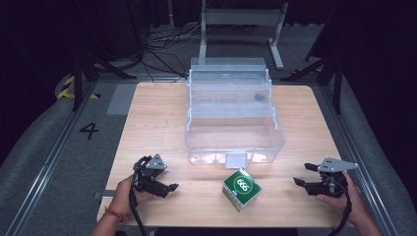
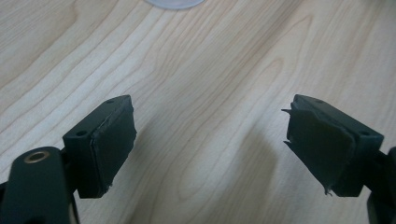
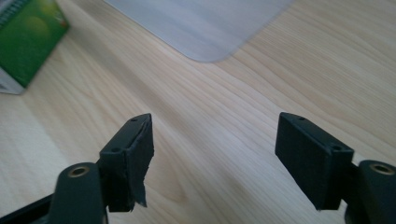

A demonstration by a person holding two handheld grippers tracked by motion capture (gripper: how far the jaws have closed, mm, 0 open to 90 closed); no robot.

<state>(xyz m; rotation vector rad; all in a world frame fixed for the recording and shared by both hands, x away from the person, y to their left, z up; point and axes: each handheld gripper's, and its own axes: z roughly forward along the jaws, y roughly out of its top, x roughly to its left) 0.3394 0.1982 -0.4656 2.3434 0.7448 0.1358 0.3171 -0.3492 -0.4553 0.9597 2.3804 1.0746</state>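
A green carton with a white round label lies near the front middle of the wooden table. Behind it stands a clear plastic box with its lid folded back. My left gripper rests at the front left, pointing right, jaws open and empty. In the left gripper view the left gripper has only bare wood between its pads. My right gripper hovers at the front right, pointing left, open and empty. The right gripper view shows the right gripper over wood, with the carton at the upper left and the box's corner ahead.
A small dark object lies in the upper tier of the clear box. A metal stand and cables sit on the floor beyond the table. Dark tripod legs flank both far corners. The table's front edge is close to both hands.
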